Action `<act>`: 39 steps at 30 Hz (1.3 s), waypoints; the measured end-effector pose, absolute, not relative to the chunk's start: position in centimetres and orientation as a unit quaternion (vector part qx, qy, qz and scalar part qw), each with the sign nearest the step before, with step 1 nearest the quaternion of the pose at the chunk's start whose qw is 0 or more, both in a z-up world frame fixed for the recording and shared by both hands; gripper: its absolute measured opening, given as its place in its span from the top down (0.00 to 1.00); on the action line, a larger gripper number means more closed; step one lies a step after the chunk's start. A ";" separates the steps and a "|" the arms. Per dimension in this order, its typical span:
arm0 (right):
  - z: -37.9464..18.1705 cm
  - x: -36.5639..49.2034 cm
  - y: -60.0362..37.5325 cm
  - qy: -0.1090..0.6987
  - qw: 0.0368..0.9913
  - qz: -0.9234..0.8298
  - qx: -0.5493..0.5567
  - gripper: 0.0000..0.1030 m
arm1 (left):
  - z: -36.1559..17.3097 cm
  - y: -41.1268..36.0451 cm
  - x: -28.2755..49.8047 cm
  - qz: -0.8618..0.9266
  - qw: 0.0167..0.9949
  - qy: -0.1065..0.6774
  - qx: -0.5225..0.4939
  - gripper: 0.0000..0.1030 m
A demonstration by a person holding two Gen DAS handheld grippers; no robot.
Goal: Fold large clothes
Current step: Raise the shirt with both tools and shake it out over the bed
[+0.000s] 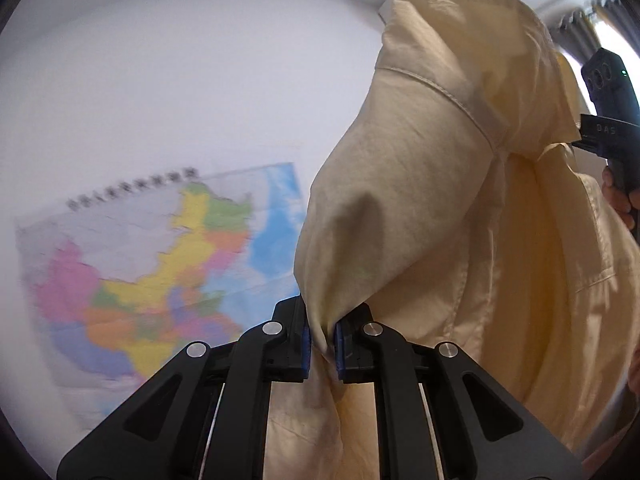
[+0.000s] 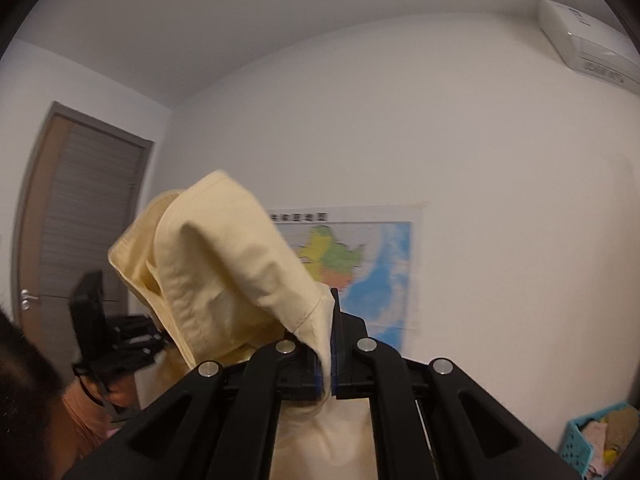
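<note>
Left wrist view: the left tongs (image 1: 322,336) are pinched tight on a bunched bit of the pale yellow shirt (image 1: 440,200). The cloth goes in between the blue pads (image 1: 306,344) and hangs down below them, betw. the black arms. The rest of the shirt puffs up and off to the right of the tongs, w/ a sewn seam across the top part. It fills most of the right half. At the far right edge the right tongs (image 1: 576,142) show from the side, touching the shirt's far edge, w/ a hand (image 1: 620,200) on the handle below. A colored wall map (image 1: 160,272), blurry, is on the white wall to the left.

Right wrist view: the right tongs (image 2: 328,376) are closed on a hemmed edge of the same shirt (image 2: 224,272). A thin fold sits betw. the pads and more cloth drops below. The shirt lifts up and to the left of the tongs, in the air. Behind it on the left is the left tongs (image 2: 156,336), partly hidden by cloth. Also seen: map (image 2: 360,272), brown door (image 2: 80,220), air conditioner (image 2: 580,44) up top right, teal basket (image 2: 576,448) w/ stuff in it at bottom right.
</note>
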State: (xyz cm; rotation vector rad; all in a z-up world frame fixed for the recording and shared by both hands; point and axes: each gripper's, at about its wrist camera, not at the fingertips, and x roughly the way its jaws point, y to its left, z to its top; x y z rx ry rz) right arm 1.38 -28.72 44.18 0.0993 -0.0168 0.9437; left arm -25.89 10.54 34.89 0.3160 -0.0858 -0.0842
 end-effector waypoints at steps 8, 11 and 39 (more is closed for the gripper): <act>35.7 14.6 -20.7 0.141 0.840 0.513 0.104 0.97 | 30.6 14.2 -21.9 0.036 0.987 0.074 0.139 0.90; 28.7 19.9 -15.6 0.219 0.822 0.515 0.105 0.97 | 24.2 17.6 -15.2 0.041 0.980 0.177 0.087 0.90; 9.4 23.8 -8.4 0.434 0.809 0.397 -0.011 0.10 | 6.0 31.0 -2.5 0.090 0.932 0.351 -0.027 0.14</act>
